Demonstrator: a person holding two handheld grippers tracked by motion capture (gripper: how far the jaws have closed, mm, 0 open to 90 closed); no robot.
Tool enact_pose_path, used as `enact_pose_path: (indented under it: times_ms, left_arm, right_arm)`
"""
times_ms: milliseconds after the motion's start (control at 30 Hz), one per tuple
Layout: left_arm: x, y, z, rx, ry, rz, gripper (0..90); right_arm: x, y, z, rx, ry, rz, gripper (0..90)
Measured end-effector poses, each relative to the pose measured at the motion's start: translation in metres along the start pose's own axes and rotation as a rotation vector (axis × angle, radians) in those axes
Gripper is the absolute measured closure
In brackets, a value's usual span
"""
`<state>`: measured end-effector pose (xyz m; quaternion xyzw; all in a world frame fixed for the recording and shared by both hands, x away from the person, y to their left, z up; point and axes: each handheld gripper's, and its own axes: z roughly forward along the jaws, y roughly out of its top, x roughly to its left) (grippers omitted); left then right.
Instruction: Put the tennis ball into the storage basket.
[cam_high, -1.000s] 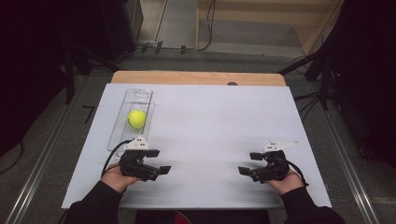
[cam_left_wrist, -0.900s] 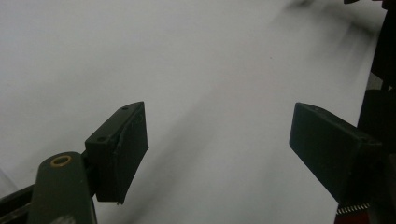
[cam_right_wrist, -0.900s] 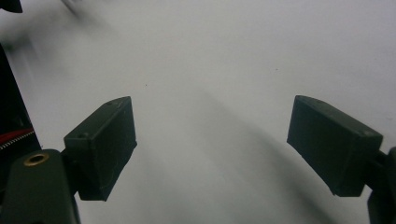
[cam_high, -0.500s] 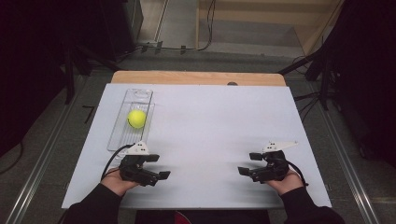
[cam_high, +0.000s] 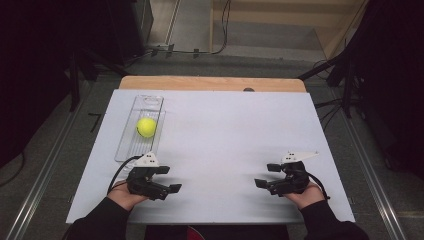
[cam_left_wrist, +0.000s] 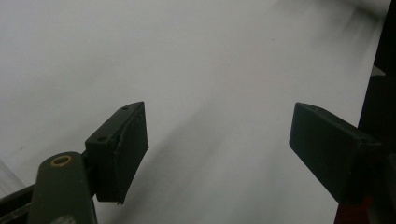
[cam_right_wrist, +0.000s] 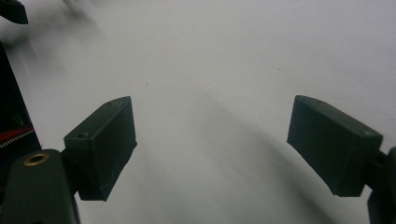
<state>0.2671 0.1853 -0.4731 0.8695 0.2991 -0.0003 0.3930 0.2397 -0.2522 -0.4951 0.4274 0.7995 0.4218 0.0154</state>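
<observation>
A yellow-green ball (cam_high: 146, 127) lies in a clear plastic tray (cam_high: 125, 150) at the left of the white table top. My left gripper (cam_high: 170, 179) rests near the front edge, just in front of the tray's near end and pointing right. In the left gripper view, its jaws (cam_left_wrist: 217, 116) stand apart over bare white surface with nothing between them. My right gripper (cam_high: 266, 175) rests near the front edge at the right, pointing left. The right gripper view shows its jaws (cam_right_wrist: 211, 105) wide apart and empty.
The white sheet (cam_high: 225, 130) covers most of the table, with a strip of wooden edge (cam_high: 210, 83) showing at the back. Dark equipment and cables stand on the floor around the table.
</observation>
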Motion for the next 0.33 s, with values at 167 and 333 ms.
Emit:
enact_pose_path:
  times_ms: [167,333]
  left_arm:
    - [0.0001,-0.0001,-0.0001,-0.002,-0.001,-0.001,20.1]
    - [0.0,-0.0001,-0.0002,-0.002,-0.002,0.001,20.1]
  right_arm:
    - [-0.0001,0.0,0.0,-0.001,0.0,0.001,13.6]
    - [-0.0003,-0.0002,0.0004,0.002,0.002,0.0,13.6]
